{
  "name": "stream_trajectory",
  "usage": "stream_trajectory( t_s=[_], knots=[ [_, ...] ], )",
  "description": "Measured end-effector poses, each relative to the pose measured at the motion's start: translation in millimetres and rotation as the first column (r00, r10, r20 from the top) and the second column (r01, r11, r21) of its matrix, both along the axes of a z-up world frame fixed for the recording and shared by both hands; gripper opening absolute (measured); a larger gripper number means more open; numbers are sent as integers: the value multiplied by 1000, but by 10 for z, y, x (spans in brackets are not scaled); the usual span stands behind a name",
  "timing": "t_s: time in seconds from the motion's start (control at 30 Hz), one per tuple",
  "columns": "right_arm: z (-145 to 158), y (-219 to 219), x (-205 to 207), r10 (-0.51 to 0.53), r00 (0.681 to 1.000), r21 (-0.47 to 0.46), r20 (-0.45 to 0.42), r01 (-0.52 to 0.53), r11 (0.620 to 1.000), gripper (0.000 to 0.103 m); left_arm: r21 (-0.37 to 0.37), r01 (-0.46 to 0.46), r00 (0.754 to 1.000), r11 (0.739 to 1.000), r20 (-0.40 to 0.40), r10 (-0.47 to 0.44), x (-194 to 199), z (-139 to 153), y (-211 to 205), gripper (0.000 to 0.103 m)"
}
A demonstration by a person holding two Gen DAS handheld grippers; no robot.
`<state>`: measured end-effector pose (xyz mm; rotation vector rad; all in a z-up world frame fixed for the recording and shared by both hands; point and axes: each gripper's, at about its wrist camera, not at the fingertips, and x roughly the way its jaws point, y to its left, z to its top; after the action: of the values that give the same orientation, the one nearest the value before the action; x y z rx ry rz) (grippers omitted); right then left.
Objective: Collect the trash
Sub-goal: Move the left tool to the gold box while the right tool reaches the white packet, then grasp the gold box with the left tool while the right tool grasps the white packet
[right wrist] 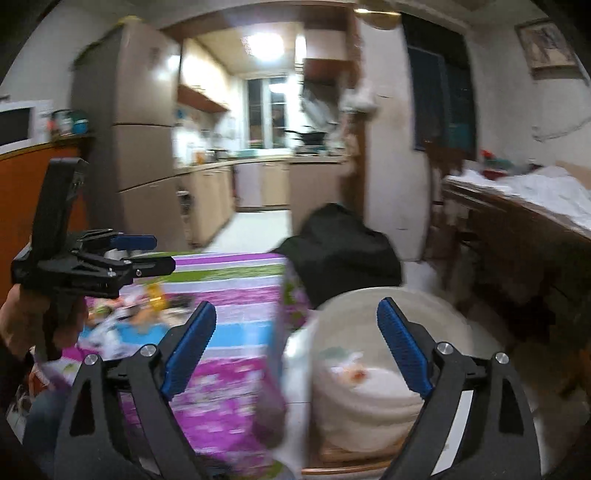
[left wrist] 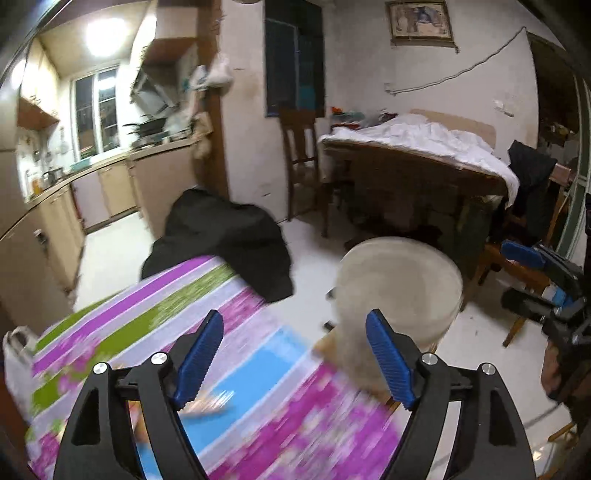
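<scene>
My left claw (left wrist: 295,354) hangs wide open over the striped worktop (left wrist: 258,424), gripping nothing. My right claw (right wrist: 297,343) is just as wide and empty, straddling the worktop's far edge. The trash (right wrist: 133,321), blurred wrappers, lies near the worktop's left edge. The white bin (right wrist: 369,398) stands just beyond that far edge.

Bright ceiling lamp (left wrist: 105,36) glares; motion blur, fisheye-bent edges.

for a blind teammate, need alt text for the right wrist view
The open right gripper hovers over the edge of a striped tablecloth and a white bucket holding scraps. The left gripper hovers above wrappers at left; everything is motion-blurred.
</scene>
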<state>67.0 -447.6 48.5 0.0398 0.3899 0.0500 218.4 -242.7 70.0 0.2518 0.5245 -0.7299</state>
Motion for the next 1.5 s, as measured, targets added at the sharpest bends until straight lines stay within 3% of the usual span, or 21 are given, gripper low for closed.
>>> stream_trajectory(
  t_s=[0.13,0.3,0.4,0.53,0.7,0.83,1.0,1.03,1.07,1.13,1.2,1.27,1.5],
  knots=[
    [-268,422,115,118,992,-1,-52,-119,993,86,59,-110,994,992,-19,112,-48,-249,1035,80],
    [-557,958,372,243,958,25,-154,-242,970,86,139,-242,962,960,-95,257,156,-664,2437,80],
    [-652,1364,510,330,922,26,-205,-332,943,86,152,-286,943,946,-130,306,240,-828,3024,80],
    [-825,1966,901,430,852,2,-300,-450,893,86,115,-318,923,941,-188,335,303,-920,3480,80],
    [-1092,2629,1418,472,767,-60,-434,-548,835,86,115,-281,932,953,-205,299,324,-1054,3450,80],
    [-1310,2962,1715,454,719,-104,-526,-584,805,86,141,-228,943,963,-216,255,451,-1132,3326,80],
    [-1489,3136,1882,407,699,-142,-588,-585,799,84,151,-138,961,979,-219,169,523,-1198,3344,80],
    [-1530,3150,1899,399,692,-140,-602,-583,800,82,163,-115,965,980,-215,150,549,-1226,3318,80],
    [-1574,3155,1913,394,683,-130,-615,-580,804,72,172,-100,968,980,-212,135,557,-1242,3291,80],
    [-1579,3114,1913,410,681,-88,-607,-571,816,64,203,-64,975,977,-197,104,590,-1280,3213,77],
    [-1565,3102,1909,404,690,-86,-601,-558,825,47,255,-19,980,967,-185,68,646,-1350,3111,63],
    [-1547,3048,1877,399,694,-76,-599,-546,835,46,289,4,980,957,-193,54,737,-1417,3042,48],
    [-1554,2978,1846,407,706,-34,-580,-521,853,44,354,7,982,935,-177,60,856,-1589,2986,39]
  ],
)
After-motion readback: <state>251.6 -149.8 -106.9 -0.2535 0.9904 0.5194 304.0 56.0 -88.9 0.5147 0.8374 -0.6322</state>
